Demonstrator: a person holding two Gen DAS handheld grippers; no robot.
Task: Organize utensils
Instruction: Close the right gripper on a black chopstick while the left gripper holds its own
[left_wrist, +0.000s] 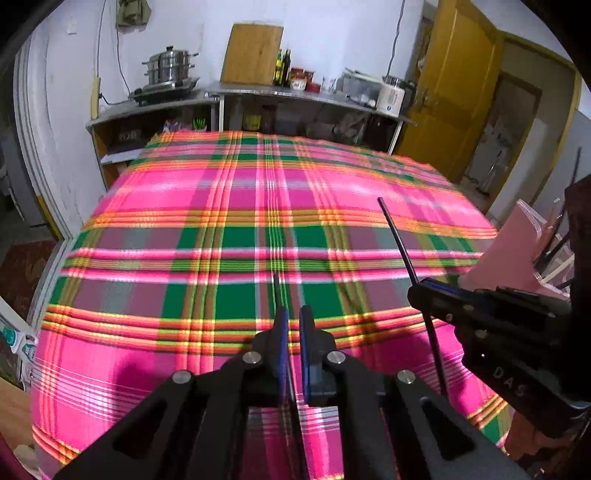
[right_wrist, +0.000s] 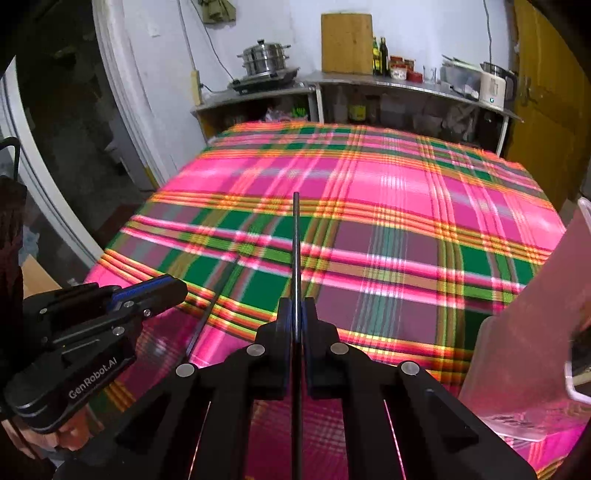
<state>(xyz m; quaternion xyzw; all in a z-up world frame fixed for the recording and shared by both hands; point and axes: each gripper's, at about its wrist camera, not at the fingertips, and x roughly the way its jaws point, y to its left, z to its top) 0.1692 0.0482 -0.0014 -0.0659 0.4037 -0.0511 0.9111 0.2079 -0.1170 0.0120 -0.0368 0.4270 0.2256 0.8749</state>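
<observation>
both grippers were seen closed, the left gripper (left_wrist: 292, 314) clamped on one thin dark chopstick (left_wrist: 277, 291) and the right gripper (right_wrist: 296, 308) on a second chopstick (right_wrist: 296, 236). two chopsticks were counted, each held above the plaid tablecloth (left_wrist: 184, 206), with one pink container (right_wrist: 532, 332) at the right.

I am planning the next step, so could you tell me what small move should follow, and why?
Probably carry both chopsticks right to the pink container: the right gripper is shut on a chopstick, the left gripper on another.
</observation>
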